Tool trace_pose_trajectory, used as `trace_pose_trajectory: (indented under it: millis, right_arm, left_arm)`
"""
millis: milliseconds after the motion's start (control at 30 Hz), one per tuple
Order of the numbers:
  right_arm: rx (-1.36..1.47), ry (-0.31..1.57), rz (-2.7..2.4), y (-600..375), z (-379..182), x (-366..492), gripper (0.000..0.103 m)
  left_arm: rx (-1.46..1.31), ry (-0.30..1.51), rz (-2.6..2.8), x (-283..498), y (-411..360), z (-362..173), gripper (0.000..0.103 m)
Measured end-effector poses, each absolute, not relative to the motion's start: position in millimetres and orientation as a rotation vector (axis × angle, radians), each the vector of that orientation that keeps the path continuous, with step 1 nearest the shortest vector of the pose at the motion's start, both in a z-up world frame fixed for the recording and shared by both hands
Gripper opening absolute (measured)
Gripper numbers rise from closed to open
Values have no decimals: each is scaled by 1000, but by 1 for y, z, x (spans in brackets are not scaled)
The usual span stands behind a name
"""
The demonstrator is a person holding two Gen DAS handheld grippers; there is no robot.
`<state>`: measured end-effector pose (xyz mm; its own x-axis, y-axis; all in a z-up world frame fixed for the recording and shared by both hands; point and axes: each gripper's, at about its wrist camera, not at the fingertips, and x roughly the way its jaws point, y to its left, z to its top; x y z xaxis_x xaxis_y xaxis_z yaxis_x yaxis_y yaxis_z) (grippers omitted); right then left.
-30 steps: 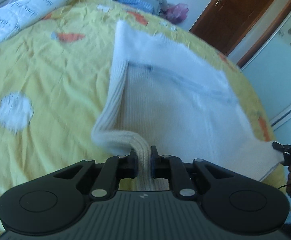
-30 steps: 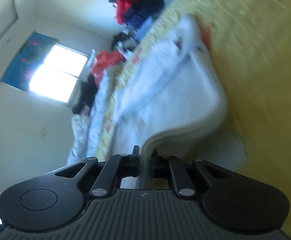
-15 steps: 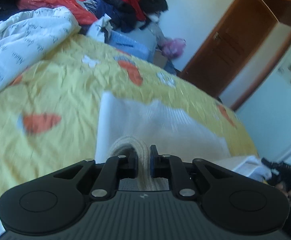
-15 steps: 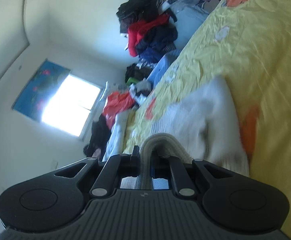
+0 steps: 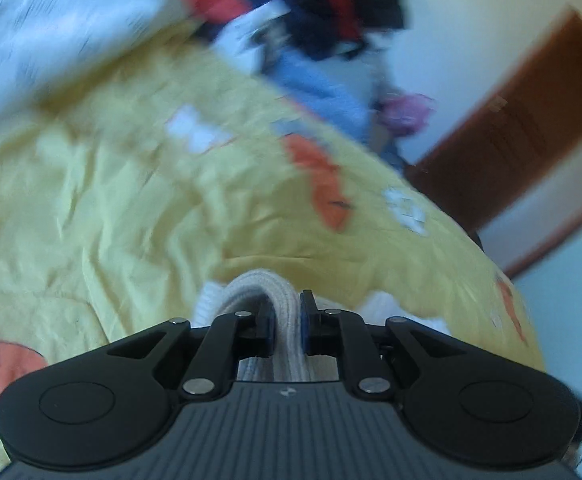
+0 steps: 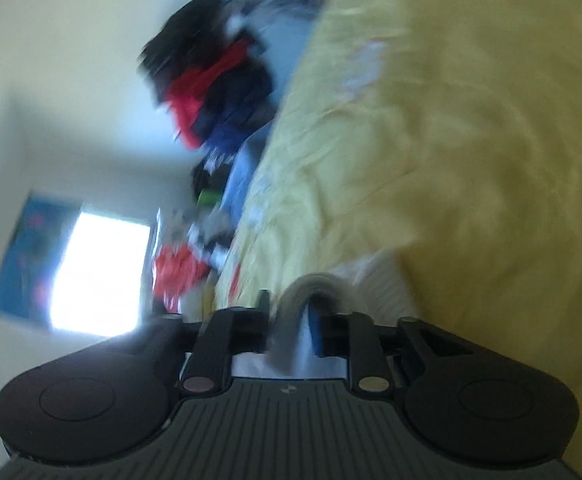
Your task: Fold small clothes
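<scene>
Sweater, white ribbed knit: a sec earlier it lay spread wide across the yellow bed w/ most of its body visible ahead; now only a bunched hem showed at the fingertips, both views blurred by motion. Left hand-held gripper was nearly closed, pinching a doubled ribbed edge, cloth looping up over the tips. Right hand-held gripper likewise clamped a grey-white fold of the sweater; rest of garment sat low, just beside the tips on the bed. Clothes pile lay well apart at the far edge. Prob. the held edge was being carried over the body, i.e. fold approx halfway; release not yet done.
</scene>
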<state>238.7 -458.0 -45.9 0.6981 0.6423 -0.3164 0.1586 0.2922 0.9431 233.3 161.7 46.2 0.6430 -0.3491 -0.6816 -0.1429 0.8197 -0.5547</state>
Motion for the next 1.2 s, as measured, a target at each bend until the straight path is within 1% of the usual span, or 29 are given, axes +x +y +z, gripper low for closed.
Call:
trace_pose_trajectory:
  millis: [33,67,100,133,167,200,233,267,367,433,533,600,667,733,767,800,833,867,933,1000,1033,1100,1133,1200]
  right_arm:
    - [1290,779,356,-461,-55,242,29]
    - [1310,786,355,-462,-59,244,33]
    - [1317,777,368,-461,-60,242,34]
    - [1295,766,376,-460,-56,240,41]
    - [1244,751,375,-458,-49,236,53]
    - [1185,729,372,-457,-40,232,57]
    - [1126,702,373,-455,-30,226,58]
    - [1090,688,373,-455,-22,223,60]
    - [971,662,356,-453,0,216,60]
    - [847,677,292,-450,11,222,60]
    - [639,735,279,-424,18,237,57]
    - [477,761,278,-401,21,250,56]
    - [315,780,241,-378,20,265,56]
    - [231,818,241,-362,16,278,56]
    - [220,848,256,-357,12,283,51]
    - [216,878,276,-354,6,289,48]
    - [208,887,284,-351,3,292,36]
    - [207,884,296,-352,6,291,18]
    - [263,837,286,-362,17,289,14]
    - [324,750,281,-371,29,282,13]
    - [348,732,261,-374,28,281,13]
    - [338,777,208,-375,11,284,13]
    - [328,813,195,-372,0,285,15]
    - [318,781,159,-369,-1,275,32]
  left_arm:
    - [-666,885,-130,236,165,38,12]
    - [-735,882,-146,235,170,30,17]
    - [-780,861,-171,231,173,28,24]
    - [-814,828,-205,224,176,30,30]
    - [-828,798,-237,216,177,34,48]
    - [-826,773,-249,209,179,41,68]
    - [-817,739,-245,202,179,49,75]
    - [-790,680,-228,191,180,59,80]
    - [-563,612,-149,180,167,86,80]
    - [-340,639,-47,184,144,90,80]
    - [-60,725,18,203,107,76,80]
    - [69,773,11,217,84,64,80]
    - [171,791,-7,226,65,54,80]
    - [231,820,8,240,51,43,80]
    - [244,841,10,245,47,40,79]
    - [248,851,4,248,44,38,63]
    - [236,851,-31,249,43,38,44]
    - [221,856,-84,250,42,41,7]
    - [258,784,-31,249,36,48,7]
    - [227,717,-1,244,42,55,7]
    - [196,731,27,248,48,52,7]
    - [175,811,82,256,57,29,7]
    - [189,794,102,253,57,22,9]
    - [214,742,116,241,52,30,12]
